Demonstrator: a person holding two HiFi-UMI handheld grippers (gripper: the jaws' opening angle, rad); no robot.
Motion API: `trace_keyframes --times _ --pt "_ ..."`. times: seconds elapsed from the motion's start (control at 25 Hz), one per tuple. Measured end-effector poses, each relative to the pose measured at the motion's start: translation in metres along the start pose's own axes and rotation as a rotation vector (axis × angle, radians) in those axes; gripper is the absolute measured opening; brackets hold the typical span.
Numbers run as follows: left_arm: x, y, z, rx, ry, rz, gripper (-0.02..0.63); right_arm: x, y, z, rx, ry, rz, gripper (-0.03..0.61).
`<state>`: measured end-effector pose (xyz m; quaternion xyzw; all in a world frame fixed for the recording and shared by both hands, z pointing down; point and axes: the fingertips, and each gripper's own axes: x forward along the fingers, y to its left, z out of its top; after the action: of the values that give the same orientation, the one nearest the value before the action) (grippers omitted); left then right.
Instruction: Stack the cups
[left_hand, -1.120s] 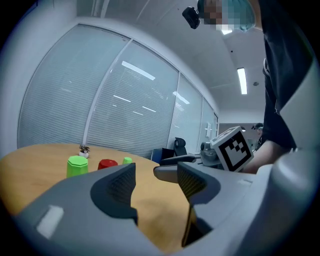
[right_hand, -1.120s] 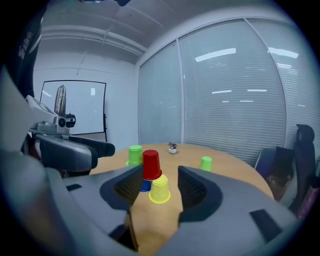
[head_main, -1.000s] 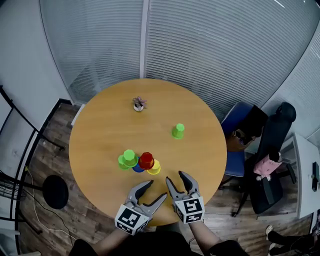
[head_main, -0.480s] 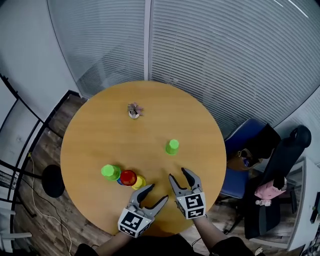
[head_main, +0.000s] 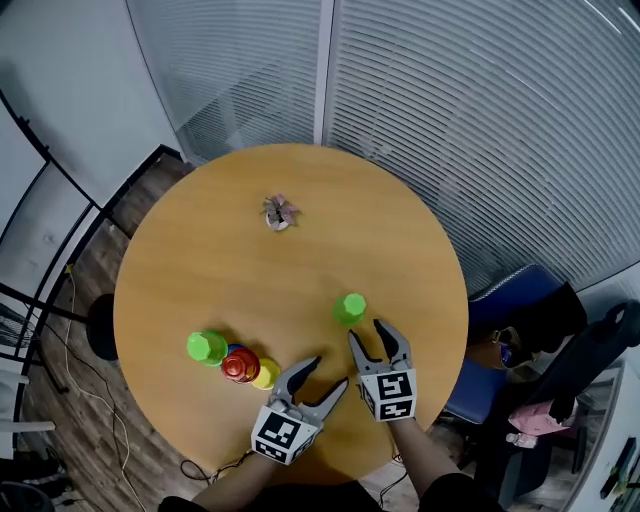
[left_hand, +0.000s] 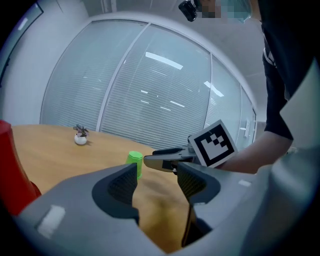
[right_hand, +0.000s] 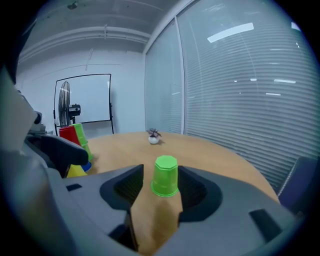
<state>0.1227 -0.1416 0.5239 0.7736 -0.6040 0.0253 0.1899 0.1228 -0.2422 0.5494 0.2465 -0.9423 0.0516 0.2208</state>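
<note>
The right gripper (head_main: 367, 332) is pointing spread jaws at the upside-down green cup (head_main: 350, 307) just ahead, untouched. The left gripper (head_main: 330, 372), jaws parted and empty, is hovering near the clustered cups (head_main: 238, 365) on the table (head_main: 220, 270).

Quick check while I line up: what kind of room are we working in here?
Most likely an office meeting room. A round wooden table stands beside glass partition walls fitted with blinds, office chairs sit next to it, and a whiteboard shows in the right gripper view.
</note>
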Motion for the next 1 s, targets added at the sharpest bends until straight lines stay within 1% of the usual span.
trace_keyframes --times 0.2,0.36,0.48,0.68,0.88,1.0 --pt "0.015 0.011 -0.009 -0.010 0.014 0.019 0.256 0.032 -0.013 -0.002 -0.023 0.001 0.046 0.213" --pt "0.017 0.017 -0.010 -0.041 0.015 0.038 0.257 0.050 -0.012 -0.005 -0.050 0.007 0.083 0.213" --pt "0.015 0.017 -0.011 -0.046 0.010 0.040 0.256 0.058 -0.012 -0.012 -0.076 0.025 0.075 0.212" --pt "0.007 0.010 -0.006 -0.020 -0.001 0.014 0.257 0.049 -0.007 -0.001 -0.092 0.003 0.055 0.212" --pt "-0.010 0.006 0.010 0.003 -0.039 -0.009 0.256 0.026 0.006 0.025 -0.097 -0.040 0.040 0.212" --pt "-0.030 0.003 0.019 0.006 -0.056 -0.018 0.256 0.009 0.022 0.041 -0.092 -0.055 0.032 0.212"
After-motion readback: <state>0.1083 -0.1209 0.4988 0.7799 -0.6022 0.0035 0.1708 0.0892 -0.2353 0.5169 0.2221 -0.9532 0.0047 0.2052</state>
